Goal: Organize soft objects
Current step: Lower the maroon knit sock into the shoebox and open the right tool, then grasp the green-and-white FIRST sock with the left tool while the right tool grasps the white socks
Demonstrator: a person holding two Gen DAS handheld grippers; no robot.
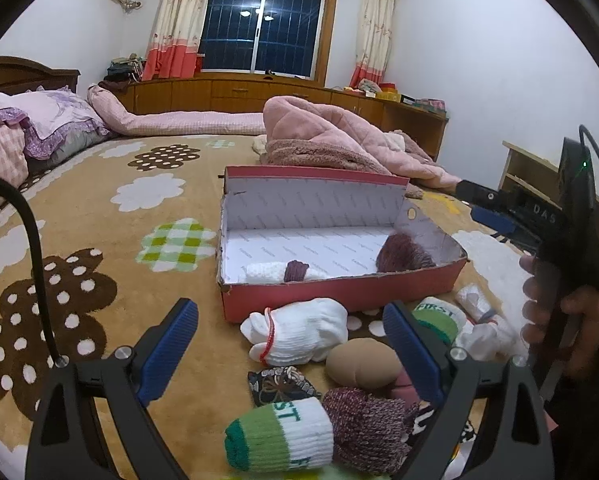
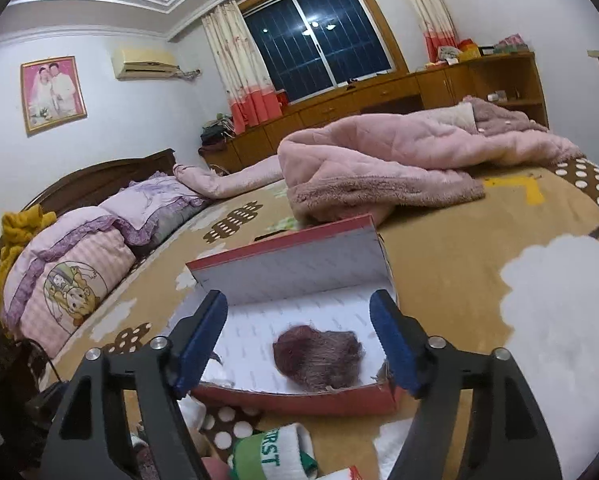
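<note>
Right gripper (image 2: 299,344): jaws apart, empty, above the red box (image 2: 295,398).
Left gripper (image 1: 291,356): jaws wide, holding nothing.
Maroon knit bundle (image 2: 317,354): inside the box, right end.
Rolled socks (image 1: 299,336): near side, on the bed (image 1: 99,208).

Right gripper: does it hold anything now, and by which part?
Nothing: the right gripper is open, and the maroon sock ball lies loose in the red box.

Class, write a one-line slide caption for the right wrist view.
Open right gripper hovers over the red box, a maroon knit bundle lying inside.
</note>
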